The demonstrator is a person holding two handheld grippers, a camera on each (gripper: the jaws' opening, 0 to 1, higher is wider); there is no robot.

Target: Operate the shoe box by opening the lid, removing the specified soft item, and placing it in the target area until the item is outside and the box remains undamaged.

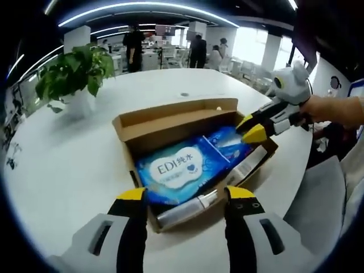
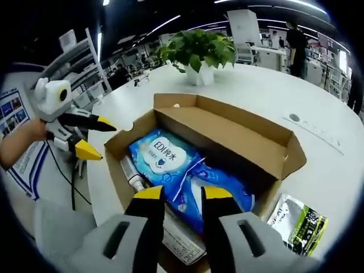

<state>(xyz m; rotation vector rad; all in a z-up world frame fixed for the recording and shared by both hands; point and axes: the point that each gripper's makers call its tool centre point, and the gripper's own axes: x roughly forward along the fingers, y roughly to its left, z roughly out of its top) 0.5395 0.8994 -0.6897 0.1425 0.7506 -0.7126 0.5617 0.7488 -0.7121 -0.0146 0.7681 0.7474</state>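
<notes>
An open cardboard shoe box [image 1: 170, 118] [image 2: 230, 132] sits on a white round table [image 1: 68, 165], its lid flap standing up at the far side. Inside lie a blue soft wipe pack [image 1: 181, 169] [image 2: 160, 154] printed "EDI", a second blue pack [image 1: 230, 142] [image 2: 219, 187] and a silver tube [image 1: 185, 209] [image 2: 132, 174]. My left gripper [image 1: 186, 193] [image 2: 95, 137] is open at the box's near edge. My right gripper [image 2: 183, 193] [image 1: 251, 127] is open, its yellow tips just above the second blue pack.
A potted green plant [image 1: 77, 71] [image 2: 199, 51] stands on the table beyond the box. A green and black foil packet [image 2: 298, 223] lies on the table beside the box. A person's hand [image 1: 330, 108] holds the right gripper. People stand in the office behind.
</notes>
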